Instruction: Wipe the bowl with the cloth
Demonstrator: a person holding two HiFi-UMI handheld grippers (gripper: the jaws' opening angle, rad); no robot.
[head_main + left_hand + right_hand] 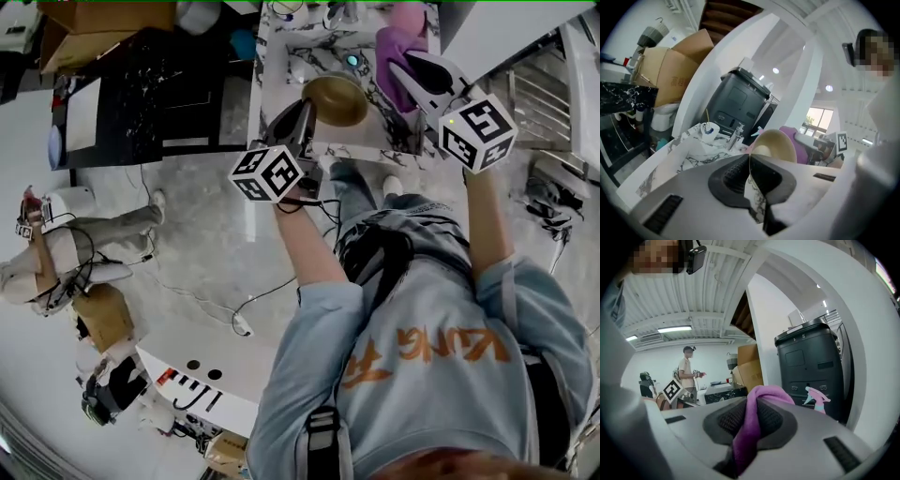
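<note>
A golden bowl [336, 98] is held tilted above the marble table [281, 80]. My left gripper [302, 120] is shut on its near rim; in the left gripper view the thin rim runs between the jaws [750, 174] and the bowl [774, 146] rises just beyond. My right gripper [414, 73] is to the right of the bowl and apart from it, shut on a purple cloth [397, 49]. In the right gripper view the cloth [766, 392] bulges out of the shut right gripper [751, 420] and hangs down between the pads.
A black bin [738, 105] and cardboard boxes [670, 70] stand behind the table. On the table are a white cup [708, 130] and a pump bottle [737, 133]. A pink spray bottle [816, 397] is near the bin. Another person [688, 373] stands far off.
</note>
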